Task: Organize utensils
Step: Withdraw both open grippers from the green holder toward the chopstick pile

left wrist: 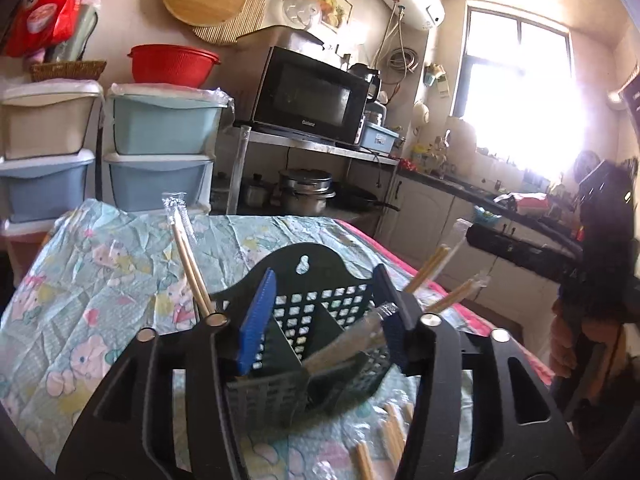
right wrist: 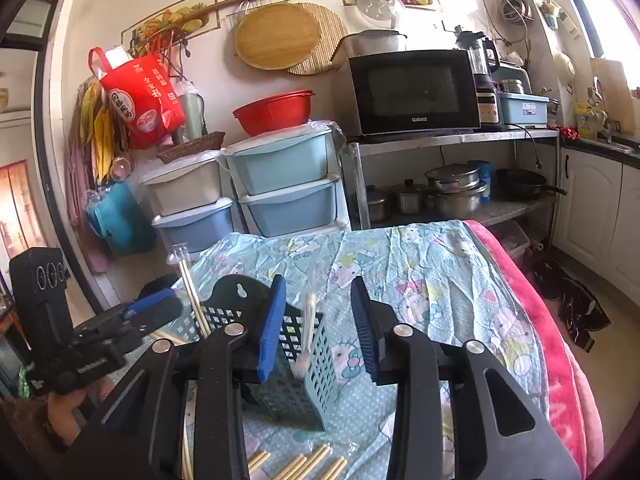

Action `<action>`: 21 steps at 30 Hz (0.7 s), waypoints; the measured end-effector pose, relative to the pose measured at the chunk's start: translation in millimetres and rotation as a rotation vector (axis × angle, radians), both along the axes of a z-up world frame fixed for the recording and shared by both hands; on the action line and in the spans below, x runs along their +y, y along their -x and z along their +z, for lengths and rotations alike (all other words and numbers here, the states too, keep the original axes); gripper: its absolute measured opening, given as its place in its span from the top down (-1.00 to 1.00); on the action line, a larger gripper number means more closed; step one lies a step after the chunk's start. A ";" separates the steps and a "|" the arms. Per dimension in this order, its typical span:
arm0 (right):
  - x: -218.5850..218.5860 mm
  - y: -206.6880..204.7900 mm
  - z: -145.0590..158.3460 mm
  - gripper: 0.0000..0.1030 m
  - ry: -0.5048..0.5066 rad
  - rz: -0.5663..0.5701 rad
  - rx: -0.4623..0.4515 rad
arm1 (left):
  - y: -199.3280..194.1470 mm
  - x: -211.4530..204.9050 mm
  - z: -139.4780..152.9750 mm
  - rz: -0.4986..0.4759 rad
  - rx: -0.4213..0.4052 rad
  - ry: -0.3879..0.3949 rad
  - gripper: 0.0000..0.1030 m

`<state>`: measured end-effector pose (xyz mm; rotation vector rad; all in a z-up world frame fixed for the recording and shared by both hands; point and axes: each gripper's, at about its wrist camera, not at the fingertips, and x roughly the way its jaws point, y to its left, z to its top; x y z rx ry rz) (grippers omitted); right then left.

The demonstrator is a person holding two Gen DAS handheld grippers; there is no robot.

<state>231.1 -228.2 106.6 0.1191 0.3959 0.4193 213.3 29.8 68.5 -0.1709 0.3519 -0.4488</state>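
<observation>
A teal perforated utensil caddy [left wrist: 320, 320] [right wrist: 298, 344] with dividers stands on the table. Wrapped chopsticks [left wrist: 188, 256] [right wrist: 192, 292] stand in its left compartment, and a wrapped pair [left wrist: 344, 344] [right wrist: 306, 332] leans in its right compartment; more stick out at the right [left wrist: 432, 268]. My left gripper [left wrist: 322, 320] is open just in front of the caddy, its blue pads on either side of it. My right gripper [right wrist: 318, 328] is open above the caddy, holding nothing. The left gripper also shows in the right wrist view [right wrist: 152, 312]. Several loose wrapped chopsticks [right wrist: 304, 466] [left wrist: 384, 440] lie on the cloth in front.
The table carries a light blue cartoon-print cloth [right wrist: 432, 280] over a pink blanket [right wrist: 560, 360]. Behind it stand plastic drawer bins [right wrist: 280, 184] and a metal shelf with a microwave [right wrist: 412, 92] and pots [right wrist: 452, 192]. A counter and bright window are at the right [left wrist: 520, 80].
</observation>
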 end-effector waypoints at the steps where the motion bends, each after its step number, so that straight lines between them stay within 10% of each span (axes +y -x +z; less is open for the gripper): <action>1: -1.0 2.6 -0.6 0.31 -0.003 0.002 0.004 | 3.0 1.4 0.7 -0.003 0.009 0.009 -0.02; 14: -0.4 31.9 0.9 0.01 0.030 0.015 0.007 | 30.3 14.7 -5.8 0.002 0.140 0.028 -0.80; 21: 8.1 45.8 -4.1 -0.12 0.072 0.037 0.003 | 46.3 13.2 -11.2 -0.010 0.152 -0.011 -0.80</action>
